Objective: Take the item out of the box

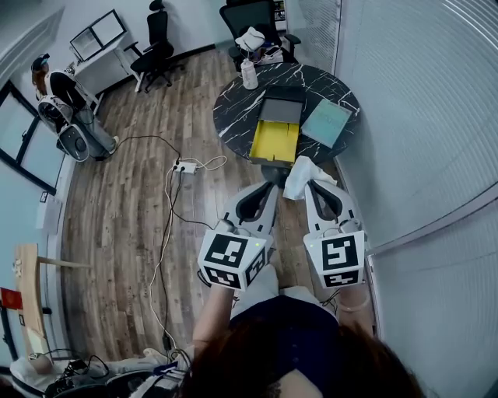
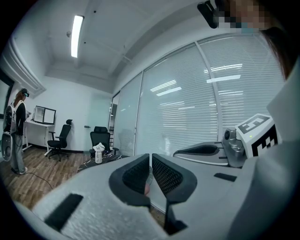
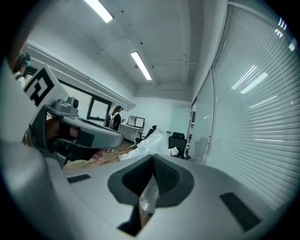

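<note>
The open box [image 1: 274,141] with a yellow inside lies on the round black marble table [image 1: 233,116], its grey lid [image 1: 282,111] folded back. A crumpled clear plastic bag [image 1: 298,175] hangs in the air in front of the table's near edge, between my two grippers. My right gripper [image 1: 310,183] is shut on it; in the right gripper view the film sits pinched in the right gripper [image 3: 152,164] and the bag [image 3: 152,140] billows beyond. My left gripper [image 1: 270,185] touches the bag's left edge; the left gripper [image 2: 150,161] stands shut with a thin sliver of film between the pads.
A pale green flat card [image 1: 325,122] and a white bottle [image 1: 249,74] lie on the table. Office chairs [image 1: 253,19] stand behind it. A power strip with cables [image 1: 185,166] lies on the wooden floor. A person [image 1: 66,97] stands at far left. A blinds-covered glass wall [image 1: 420,116] runs along the right.
</note>
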Action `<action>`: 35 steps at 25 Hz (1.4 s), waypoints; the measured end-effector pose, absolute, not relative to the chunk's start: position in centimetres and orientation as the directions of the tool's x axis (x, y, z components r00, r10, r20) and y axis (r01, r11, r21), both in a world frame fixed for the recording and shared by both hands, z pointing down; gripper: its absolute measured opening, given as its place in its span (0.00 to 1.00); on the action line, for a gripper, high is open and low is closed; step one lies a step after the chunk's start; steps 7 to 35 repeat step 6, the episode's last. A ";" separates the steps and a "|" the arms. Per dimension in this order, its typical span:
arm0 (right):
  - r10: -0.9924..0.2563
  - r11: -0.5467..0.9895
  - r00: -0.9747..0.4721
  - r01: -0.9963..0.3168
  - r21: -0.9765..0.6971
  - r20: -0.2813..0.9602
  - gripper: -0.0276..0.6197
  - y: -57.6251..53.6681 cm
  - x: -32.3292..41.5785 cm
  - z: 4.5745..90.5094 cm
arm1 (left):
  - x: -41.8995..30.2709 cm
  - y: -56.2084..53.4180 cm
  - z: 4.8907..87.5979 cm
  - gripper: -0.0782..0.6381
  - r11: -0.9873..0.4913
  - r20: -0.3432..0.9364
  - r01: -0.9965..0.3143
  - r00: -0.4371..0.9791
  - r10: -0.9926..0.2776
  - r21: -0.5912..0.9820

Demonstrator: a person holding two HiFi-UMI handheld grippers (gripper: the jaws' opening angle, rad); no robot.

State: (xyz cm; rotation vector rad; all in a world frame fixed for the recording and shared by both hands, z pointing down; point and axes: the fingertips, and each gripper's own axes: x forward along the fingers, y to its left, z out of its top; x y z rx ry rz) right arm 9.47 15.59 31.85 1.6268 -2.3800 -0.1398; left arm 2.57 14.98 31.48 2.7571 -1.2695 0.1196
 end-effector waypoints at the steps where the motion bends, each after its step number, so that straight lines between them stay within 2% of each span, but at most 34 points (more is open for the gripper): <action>1: -0.927 0.370 -0.342 -0.902 0.222 0.156 0.08 15.5 9.5 31.9 | 2.6 14.9 31.5 0.15 -0.647 0.115 -0.760 0.649 -0.752 0.062; 35: -0.928 0.368 -0.339 -0.903 0.222 0.156 0.08 15.1 9.8 31.8 | 3.0 14.5 31.4 0.15 -0.652 0.118 -0.756 0.654 -0.747 0.062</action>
